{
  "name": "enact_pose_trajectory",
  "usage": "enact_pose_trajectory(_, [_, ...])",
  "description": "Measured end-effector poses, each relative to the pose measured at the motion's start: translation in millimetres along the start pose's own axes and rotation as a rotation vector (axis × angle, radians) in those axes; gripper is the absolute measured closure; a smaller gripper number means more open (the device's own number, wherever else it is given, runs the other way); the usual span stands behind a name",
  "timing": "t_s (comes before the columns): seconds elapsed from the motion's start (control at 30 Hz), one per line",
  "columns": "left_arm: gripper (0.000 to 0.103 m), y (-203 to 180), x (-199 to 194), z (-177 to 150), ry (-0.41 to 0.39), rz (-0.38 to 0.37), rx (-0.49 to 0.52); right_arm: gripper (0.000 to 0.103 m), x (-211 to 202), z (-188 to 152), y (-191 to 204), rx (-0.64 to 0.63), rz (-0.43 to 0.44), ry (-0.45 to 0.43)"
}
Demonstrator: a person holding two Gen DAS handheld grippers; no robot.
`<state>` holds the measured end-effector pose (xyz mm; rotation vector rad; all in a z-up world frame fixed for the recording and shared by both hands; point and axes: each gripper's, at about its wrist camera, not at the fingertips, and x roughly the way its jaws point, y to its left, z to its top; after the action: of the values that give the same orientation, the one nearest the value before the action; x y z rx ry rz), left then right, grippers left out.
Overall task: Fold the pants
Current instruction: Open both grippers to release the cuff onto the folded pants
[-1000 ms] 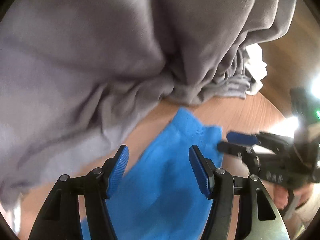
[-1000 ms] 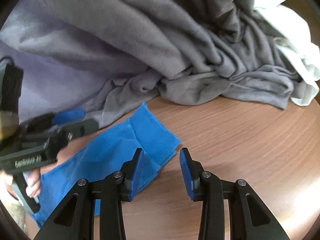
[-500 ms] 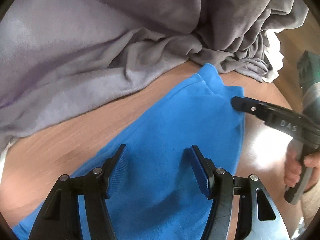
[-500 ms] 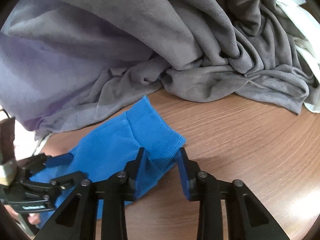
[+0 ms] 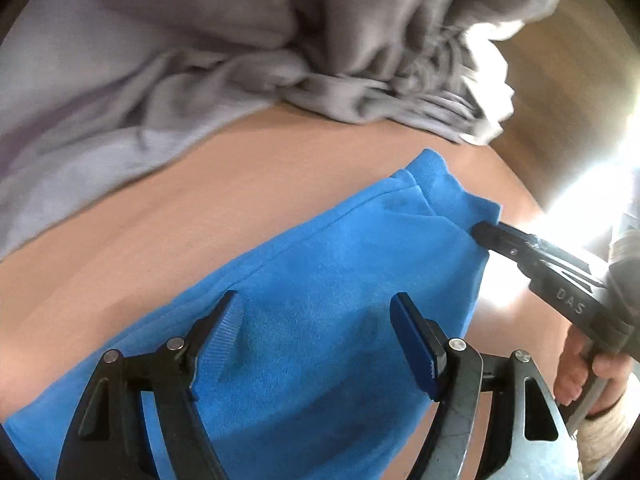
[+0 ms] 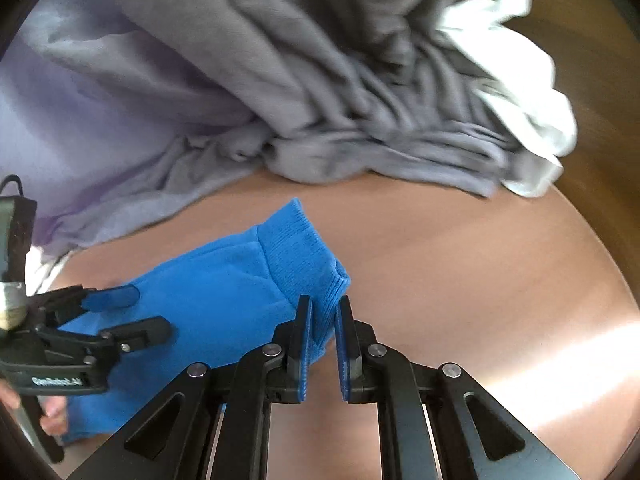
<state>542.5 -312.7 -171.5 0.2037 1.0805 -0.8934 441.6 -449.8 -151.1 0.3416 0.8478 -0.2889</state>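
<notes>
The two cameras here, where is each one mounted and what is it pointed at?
Left wrist: on the left gripper, looking along its open fingers over the blue pants; a hand holds the right gripper.
Right wrist: on the right gripper, nipping the pants' ribbed cuff.
Both show the pants, grey clothes and wooden table.

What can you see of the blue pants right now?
The blue pants look like soft fleece, bright blue, with a ribbed band at the end nearest the right gripper. They lie mostly flat on the wooden table, the ribbed corner pinched between the right gripper's nearly closed fingers. The left gripper hovers open over the middle of the fabric. A seam runs along the leg. The grey clothes pile lies behind, apart from them.
</notes>
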Motion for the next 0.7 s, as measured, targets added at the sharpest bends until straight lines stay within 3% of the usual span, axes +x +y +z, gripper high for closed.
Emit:
enact_pose_trajectory(0.13, [0.028, -26, 5, -2, 0.01, -0.06, 0.032, 0.091, -15, -14, -26, 0.064, -0.046, 0.023])
enact_pose_trajectory(0.27, [0.028, -40, -3, -3, 0.002, -0.033, 0.076, 0.09, -25, -22, -38, 0.081, -0.077, 0.03])
enact_pose_trajectory(0.33, [0.028, -43, -23, -8, -0.042, -0.009, 0.112, 0.079, -33, -22, -37, 0.077, -0.11, 0.028])
enact_pose_trajectory(0.37, [0.028, -44, -32, -9, -0.069, 0.009, 0.134, 0.062, -39, -22, -35, 0.067, -0.143, 0.02])
enact_pose_trajectory(0.4, [0.028, -42, -49, -12, -0.107, 0.039, 0.16, 0.054, -48, -21, -30, 0.047, -0.182, -0.002])
enact_pose_trajectory(0.47, [0.028, -32, -72, -18, -0.146, 0.088, 0.173, 0.054, -61, -20, -18, 0.017, -0.198, -0.034])
enact_pose_trajectory(0.53, [0.028, -14, -101, -25, -0.182, 0.137, 0.158, 0.054, -70, -16, 0, -0.024, -0.176, -0.046])
enact_pose_trajectory(0.7, [0.028, 35, -161, -43, -0.22, 0.252, 0.094, 0.054, -81, -7, 61, -0.125, -0.022, -0.068])
